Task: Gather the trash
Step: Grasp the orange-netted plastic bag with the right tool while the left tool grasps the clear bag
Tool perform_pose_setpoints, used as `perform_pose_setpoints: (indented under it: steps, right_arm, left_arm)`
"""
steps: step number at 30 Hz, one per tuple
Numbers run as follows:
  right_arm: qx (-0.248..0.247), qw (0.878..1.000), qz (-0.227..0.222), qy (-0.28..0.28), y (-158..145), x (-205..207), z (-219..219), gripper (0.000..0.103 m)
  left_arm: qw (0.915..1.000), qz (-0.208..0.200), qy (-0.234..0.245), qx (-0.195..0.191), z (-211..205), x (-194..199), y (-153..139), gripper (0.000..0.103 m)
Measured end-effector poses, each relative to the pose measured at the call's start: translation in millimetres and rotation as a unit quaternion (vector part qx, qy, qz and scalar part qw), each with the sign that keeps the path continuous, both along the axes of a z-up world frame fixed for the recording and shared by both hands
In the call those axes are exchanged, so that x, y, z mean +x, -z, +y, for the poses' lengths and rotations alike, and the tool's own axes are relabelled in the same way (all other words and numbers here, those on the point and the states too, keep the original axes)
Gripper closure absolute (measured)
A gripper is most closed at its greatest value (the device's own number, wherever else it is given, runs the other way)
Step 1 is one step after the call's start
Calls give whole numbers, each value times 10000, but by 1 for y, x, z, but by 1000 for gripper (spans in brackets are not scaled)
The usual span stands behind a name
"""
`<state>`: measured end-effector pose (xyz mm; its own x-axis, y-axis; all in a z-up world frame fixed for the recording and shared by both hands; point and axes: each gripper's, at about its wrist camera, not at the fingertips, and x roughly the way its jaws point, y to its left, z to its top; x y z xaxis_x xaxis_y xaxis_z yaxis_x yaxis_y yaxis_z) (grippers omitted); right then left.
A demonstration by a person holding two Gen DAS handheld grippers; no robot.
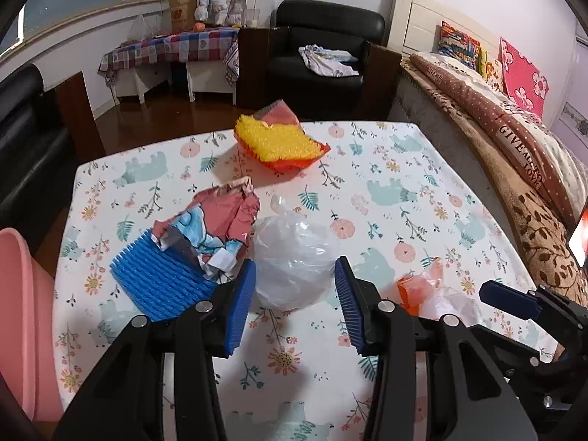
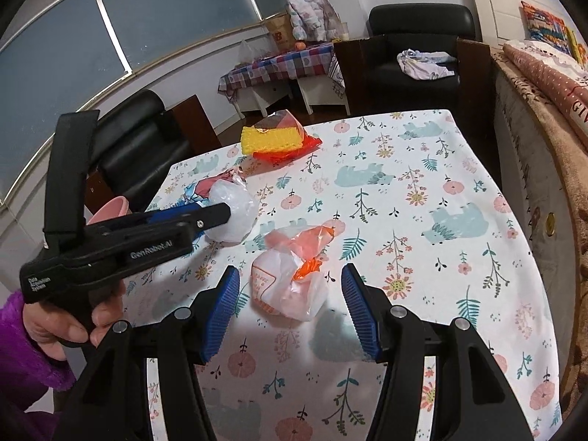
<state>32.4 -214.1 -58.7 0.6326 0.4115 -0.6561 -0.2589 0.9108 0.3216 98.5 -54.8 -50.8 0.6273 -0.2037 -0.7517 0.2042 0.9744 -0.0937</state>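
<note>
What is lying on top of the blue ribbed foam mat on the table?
A crumpled red and blue paper wrapper covers the far corner of the blue ribbed foam mat. What lies beneath that paper is hidden.

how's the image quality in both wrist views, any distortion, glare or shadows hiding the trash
Left wrist view: strong fisheye bending, dark corners; the white plastic bag is brightly lit but readable between the open left hand-held gripper pads. Right wrist view: same curvature; the right hand-held gripper casts soft shadows on the tablecloth beside the orange-and-white bag, hiding nothing.
</note>
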Motion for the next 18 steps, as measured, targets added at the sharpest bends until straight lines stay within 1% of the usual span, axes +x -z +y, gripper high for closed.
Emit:
perform_pose_setpoints:
  steps: [2,3,4,5,7,9,12,18]
  right_arm:
    - [27,10000,36,-24,2,3,1,46]
    - [31,10000,50,-35,3,4,2,46]
    - [31,10000,59,-41,3,5,2,46]
    - [32,10000,73,-52,4,7,3,46]
    - [33,9999,98,-55,5,8,4,46]
    - [46,9998,161,-56,8,11,4,46]
    - [70,9996,253,-62,11,13,5,46]
    - [-11,9993,360,-93,12,14,9,46]
  left_arm:
    - [10000,0,26,-20,0,0,2,58]
    - [10000,-14,41,-14,-1,0,3,60]
    - [10000,-31,60,11,-2,0,4,69]
    - [10000,-28,64,33,-2,0,5,73]
    - [10000,-3,50,6,-1,2,7,84]
    - [10000,-8,31,-46,1,1,6,89]
    - [9999,-54,70,-144,2,-2,1,91]
    - [9992,-217,270,-217,-1,-19,-15,91]
